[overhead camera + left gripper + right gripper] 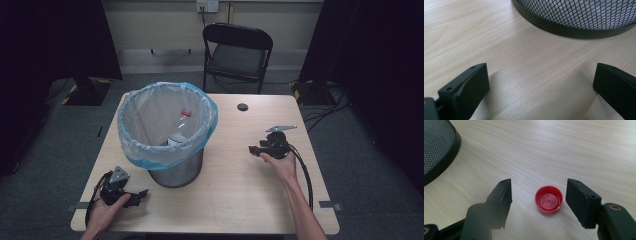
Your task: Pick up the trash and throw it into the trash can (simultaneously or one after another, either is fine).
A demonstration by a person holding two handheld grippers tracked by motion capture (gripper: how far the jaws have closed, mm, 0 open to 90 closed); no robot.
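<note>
High view: the right tongs (256, 149) rest low over the pale wooden counter (240, 185) to the right of the black mesh waste bin with a blue-rimmed liner (167, 131), a clear plastic bottle (178, 134) inside it; the left tongs (139, 195) lie near the bin's foot.

Left gripper view: jaws spread wide, nothing between them — one bin base ahead.

Right gripper view: one small round red plastic cap (548, 199), open side up, lies on the counter between the parted jaws, nearer the right-hand one — untouched, so the right hand is the nearer.

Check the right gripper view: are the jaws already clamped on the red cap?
No: the red cap lies on the table between the right gripper jaws, with a gap on each side.
</note>
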